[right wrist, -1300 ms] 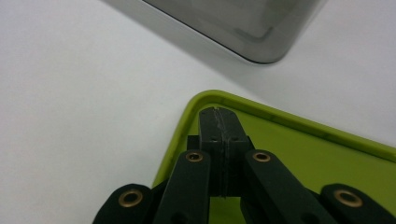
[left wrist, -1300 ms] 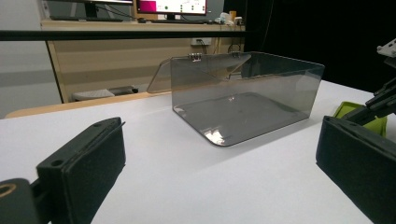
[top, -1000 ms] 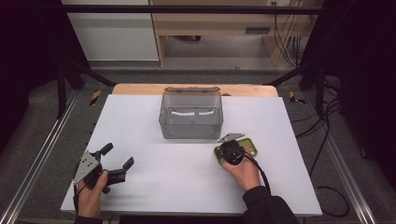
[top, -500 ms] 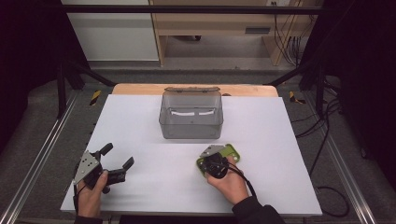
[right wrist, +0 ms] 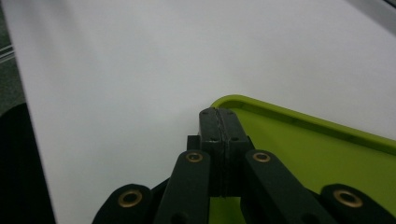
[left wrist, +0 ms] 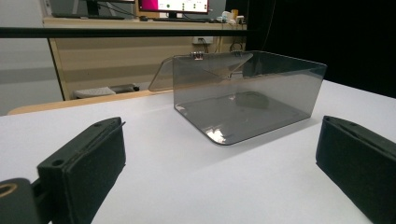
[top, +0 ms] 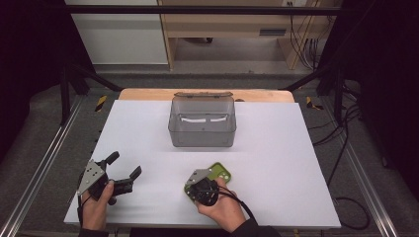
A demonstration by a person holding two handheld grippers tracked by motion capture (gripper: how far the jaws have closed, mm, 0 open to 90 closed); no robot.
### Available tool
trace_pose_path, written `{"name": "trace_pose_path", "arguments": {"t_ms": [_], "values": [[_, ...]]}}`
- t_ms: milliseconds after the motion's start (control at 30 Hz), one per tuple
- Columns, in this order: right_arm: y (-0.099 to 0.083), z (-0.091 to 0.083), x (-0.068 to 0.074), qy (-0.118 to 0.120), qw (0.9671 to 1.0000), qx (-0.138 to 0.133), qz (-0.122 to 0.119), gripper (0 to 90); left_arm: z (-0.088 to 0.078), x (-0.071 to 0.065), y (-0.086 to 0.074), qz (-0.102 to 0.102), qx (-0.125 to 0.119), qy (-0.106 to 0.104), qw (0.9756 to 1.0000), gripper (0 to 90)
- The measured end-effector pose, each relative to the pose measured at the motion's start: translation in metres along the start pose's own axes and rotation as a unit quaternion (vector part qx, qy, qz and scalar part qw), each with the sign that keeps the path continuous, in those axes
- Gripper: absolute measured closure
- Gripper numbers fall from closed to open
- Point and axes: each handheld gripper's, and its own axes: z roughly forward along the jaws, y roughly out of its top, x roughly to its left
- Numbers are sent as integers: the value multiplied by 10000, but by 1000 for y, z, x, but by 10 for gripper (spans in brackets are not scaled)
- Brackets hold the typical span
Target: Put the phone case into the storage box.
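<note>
Between the right gripper's (right wrist: 218, 122) closed jaws, seemingly, green tray (right wrist: 327, 154).

One green phone case (top: 218, 174), one clear plastic box (top: 202, 122), and two tongs on one table (top: 276, 148).

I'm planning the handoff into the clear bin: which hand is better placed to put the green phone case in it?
Right. The right gripper is shut on the green phone case, near the table's front edge. The left gripper stands open with nothing between its pads, off to the left of the clear bin.
</note>
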Motion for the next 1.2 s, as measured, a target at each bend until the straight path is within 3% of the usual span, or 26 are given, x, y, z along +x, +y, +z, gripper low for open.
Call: {"name": "trace_pose_path", "arguments": {"t_ms": [100, 167, 300, 533, 567, 600, 733, 900, 933, 1067, 1133, 1167, 1200], "values": [[1, 1, 4, 30, 10000, 0, -26, 900, 1, 0, 0, 1, 2, -9, 10000, 16], [2, 3, 8, 184, 9998, -29, 17, 900, 1, -1, 0, 17, -16, -11, 10000, 17], [2, 2, 9, 168, 9998, -60, -38, 900, 0, -1, 1, 44, -21, -5, 10000, 17], [-4, -24, -8, -240, 9962, -836, 83, 898, 1, -3, 0, -19, 14, -39, 10000, 17], [-4, -24, -8, -240, 9962, -836, 83, 898, 1, -3, 0, -19, 14, -39, 10000, 17], [-9, -32, -17, -387, 9935, -1060, 158, 875, 1, -3, 0, 21, 35, -28, 10000, 18], [-19, -42, -31, -526, 9897, -1279, 379, 810, 2, -8, 2, 60, 56, 6, 10000, 20], [-34, -61, -49, -853, 9825, -1558, 558, 614, 6, -16, 2, 41, 190, -89, 9998, 17], [-34, -61, -49, -853, 9825, -1558, 558, 614, 6, -16, 2, 41, 190, -89, 9998, 16], [-42, -71, -59, -1070, 9764, -1750, 671, 418, 8, -20, 3, -70, 283, -202, 9994, 15], [-45, -77, -63, -1210, 9719, -1875, 754, 302, 9, -24, 4, -134, 293, -237, 9992, 15], [-50, -82, -68, -1341, 9670, -2017, 793, 232, 10, -25, 4, -147, 315, -266, 9990, 15], [-53, -84, -70, -1409, 9642, -2101, 796, 194, 11, -27, 5, -142, 343, -290, 9989, 15]]}}
